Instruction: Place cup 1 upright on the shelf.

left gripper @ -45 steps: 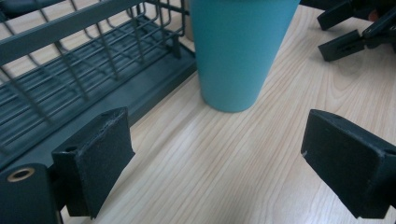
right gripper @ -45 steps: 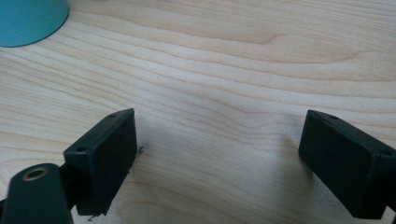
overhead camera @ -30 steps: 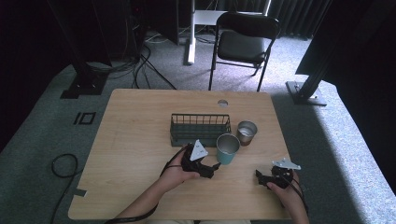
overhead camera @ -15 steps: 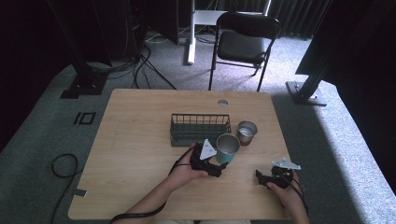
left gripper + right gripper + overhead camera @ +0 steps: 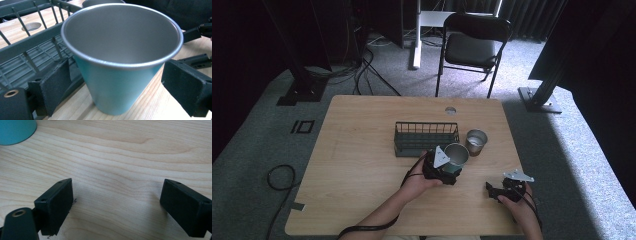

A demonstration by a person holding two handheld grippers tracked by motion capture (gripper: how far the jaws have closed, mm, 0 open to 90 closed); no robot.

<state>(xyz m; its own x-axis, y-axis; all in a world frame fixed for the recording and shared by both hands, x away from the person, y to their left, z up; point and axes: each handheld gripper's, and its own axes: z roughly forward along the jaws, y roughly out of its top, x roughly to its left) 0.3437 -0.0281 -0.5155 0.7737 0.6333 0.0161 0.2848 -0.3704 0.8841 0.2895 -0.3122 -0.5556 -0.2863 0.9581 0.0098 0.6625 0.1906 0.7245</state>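
A teal metal cup (image 5: 456, 157) stands upright on the wooden table (image 5: 362, 165) just in front of the dark wire rack (image 5: 426, 137). My left gripper (image 5: 451, 170) is open, and the teal cup (image 5: 120, 62) sits between its jaws with gaps on both sides. A second, silver cup (image 5: 475, 142) stands to the right of the rack. My right gripper (image 5: 493, 190) rests low over bare wood at the front right, open with nothing between its pads (image 5: 56, 202). The teal cup's base (image 5: 15, 130) shows at the top left corner of the right gripper view.
A round cable hole (image 5: 450, 110) sits in the table behind the rack. A black folding chair (image 5: 472, 47) stands on the carpet beyond the far edge. Cables (image 5: 279, 177) lie on the floor at the left.
My left gripper has moved right and forward until the teal cup stands between its jaws. The right gripper has stayed in place.
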